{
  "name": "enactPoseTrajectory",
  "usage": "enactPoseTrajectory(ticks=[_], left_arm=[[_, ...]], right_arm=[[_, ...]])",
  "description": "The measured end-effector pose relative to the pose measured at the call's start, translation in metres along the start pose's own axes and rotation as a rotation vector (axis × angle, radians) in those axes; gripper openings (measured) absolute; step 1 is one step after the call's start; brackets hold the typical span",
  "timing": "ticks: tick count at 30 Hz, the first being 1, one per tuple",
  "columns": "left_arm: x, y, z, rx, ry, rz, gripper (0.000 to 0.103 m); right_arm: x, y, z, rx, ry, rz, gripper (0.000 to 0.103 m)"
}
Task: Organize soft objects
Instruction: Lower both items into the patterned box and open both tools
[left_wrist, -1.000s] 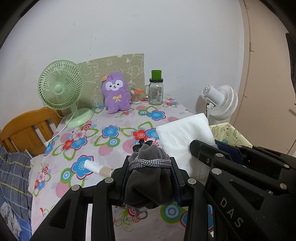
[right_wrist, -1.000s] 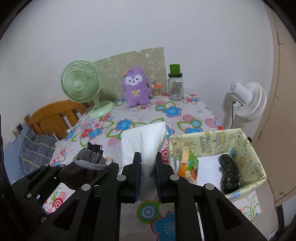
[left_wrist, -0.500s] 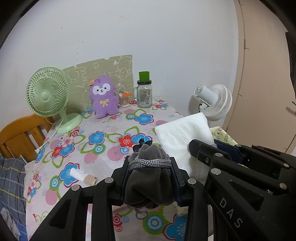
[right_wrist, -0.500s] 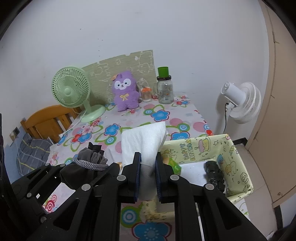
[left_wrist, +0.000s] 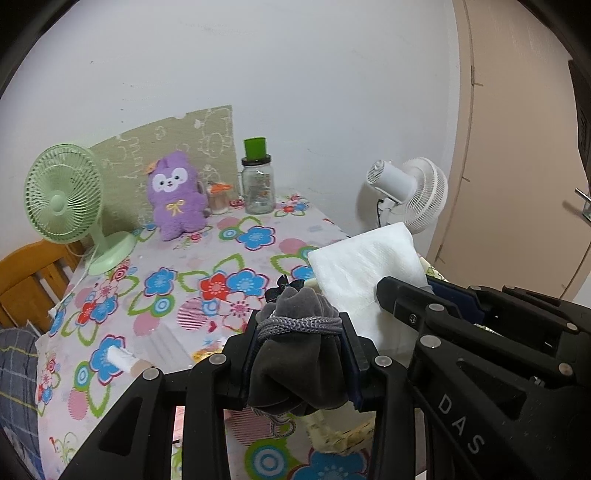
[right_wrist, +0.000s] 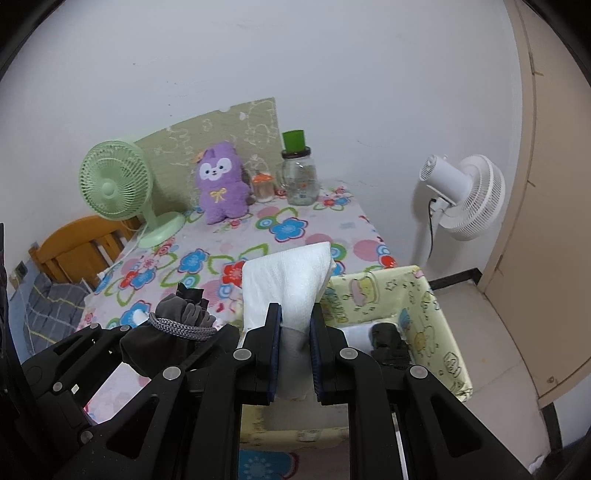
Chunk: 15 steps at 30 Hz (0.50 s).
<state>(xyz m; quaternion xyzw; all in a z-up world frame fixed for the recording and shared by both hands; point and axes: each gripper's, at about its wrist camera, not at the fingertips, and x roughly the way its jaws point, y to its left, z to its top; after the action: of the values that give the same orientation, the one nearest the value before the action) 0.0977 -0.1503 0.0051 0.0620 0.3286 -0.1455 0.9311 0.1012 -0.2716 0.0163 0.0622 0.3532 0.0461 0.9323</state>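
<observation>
My left gripper is shut on a grey drawstring pouch, held in the air above the table's front edge; the pouch also shows in the right wrist view. My right gripper is shut on a folded white tissue, held above a yellow-green fabric basket; the tissue also shows in the left wrist view. The basket holds a dark bundle. A purple plush toy sits at the table's far side.
The table has a flowered cloth. A green desk fan stands at the left, a jar with a green lid at the back, a small white roll near the front. A white floor fan stands right of the table.
Both grippers have pulled back and risen with pouch and tissue still held. The basket now lies lower right under the right gripper, and more floor shows.
</observation>
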Motion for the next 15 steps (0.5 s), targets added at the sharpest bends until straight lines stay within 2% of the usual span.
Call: enactPoseTrajectory(ticks=[14,15], left_arm=[[0.041,-0.026,-0.001,0.032,0.073,-0.025,0.04],[0.044,-0.027,-0.002,0.033,0.081,-0.026,0.042]], right_arm=[[0.027,-0.038,-0.01,0.038,0.062,-0.032,0.018],[0.03,-0.04,-0.011,0.039,0.07,-0.035,0.018]])
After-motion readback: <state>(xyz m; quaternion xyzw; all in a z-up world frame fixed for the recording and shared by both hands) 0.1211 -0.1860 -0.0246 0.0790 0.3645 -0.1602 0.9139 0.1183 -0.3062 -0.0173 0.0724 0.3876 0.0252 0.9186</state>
